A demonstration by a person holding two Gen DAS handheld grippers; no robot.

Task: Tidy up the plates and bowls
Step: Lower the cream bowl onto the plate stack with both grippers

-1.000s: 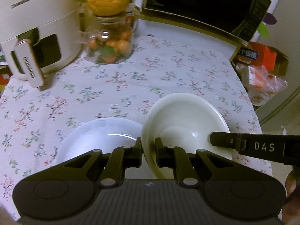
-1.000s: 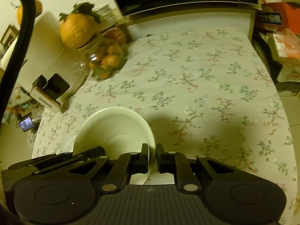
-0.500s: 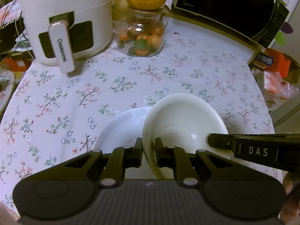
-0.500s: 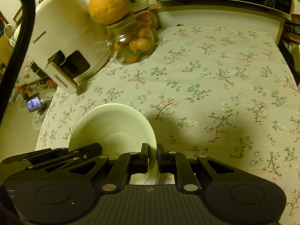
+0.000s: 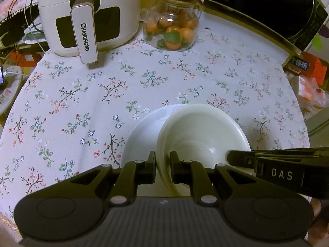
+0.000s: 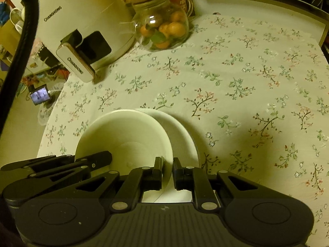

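A cream bowl (image 5: 201, 135) sits tilted over a white plate (image 5: 144, 135) on the flowered tablecloth. My left gripper (image 5: 163, 160) is shut on the bowl's left rim. The right gripper (image 5: 231, 156) reaches in from the right at the opposite rim. In the right wrist view the bowl (image 6: 123, 135) overlaps the plate (image 6: 183, 138). My right gripper (image 6: 167, 164) has the bowl's right rim between its pads, and its jaws are opening slightly. The left gripper (image 6: 102, 156) shows at the bowl's far side.
A white air fryer (image 5: 88, 14) stands at the back left beside a glass jar (image 5: 172, 28) of small oranges with a large orange on top. A black microwave (image 5: 267, 6) fills the back right. The table edge curves down the left, past a small lit screen (image 6: 40, 94).
Both grippers carried the bowl across the table and a little lower. The plate now lies partly under the bowl. The air fryer and jar shifted toward the top centre of both views.
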